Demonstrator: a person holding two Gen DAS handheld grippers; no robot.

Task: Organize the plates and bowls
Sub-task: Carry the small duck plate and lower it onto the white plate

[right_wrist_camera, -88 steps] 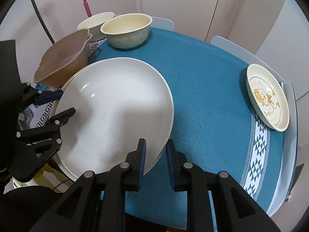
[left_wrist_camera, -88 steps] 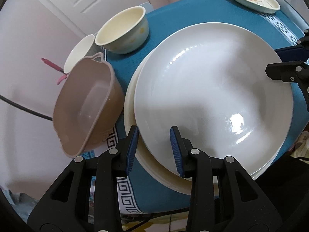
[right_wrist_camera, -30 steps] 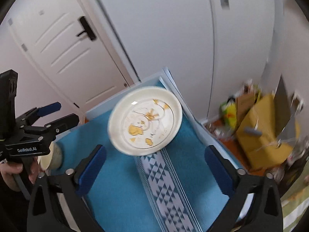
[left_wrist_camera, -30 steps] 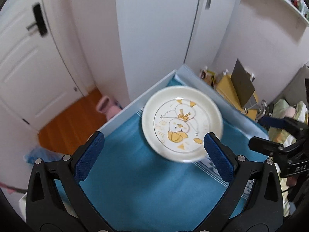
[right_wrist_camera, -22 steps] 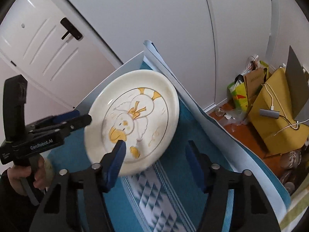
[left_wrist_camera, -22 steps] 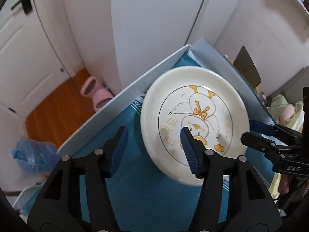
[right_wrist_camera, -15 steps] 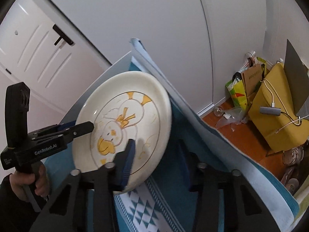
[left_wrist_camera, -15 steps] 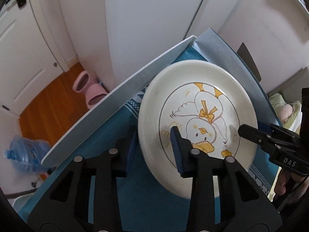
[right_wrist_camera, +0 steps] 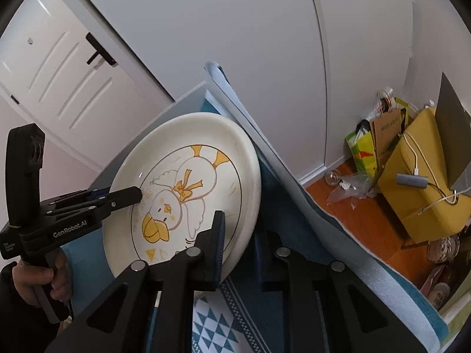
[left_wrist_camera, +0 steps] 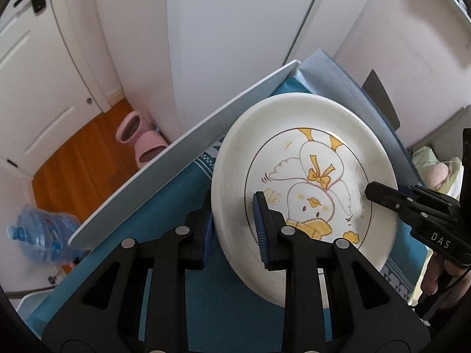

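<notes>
Left gripper (left_wrist_camera: 235, 229) jaws just closed, now clamped on left rim of duck plate (left_wrist_camera: 306, 176), one pad on top, one beneath. Duck plate sits on blue tablecloth (left_wrist_camera: 164, 220) near table's corner. Right gripper (right_wrist_camera: 238, 241) jaws also just closed, pinching plate's opposite rim. Pink slippers (left_wrist_camera: 141, 141) on wooden floor (left_wrist_camera: 73, 164) beyond.

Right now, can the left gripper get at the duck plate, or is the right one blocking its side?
Yes, it looks already there. The left gripper has just closed on the near-left rim of the duck plate. The right gripper pinches the opposite rim, so the two do not crowd each other.
</notes>
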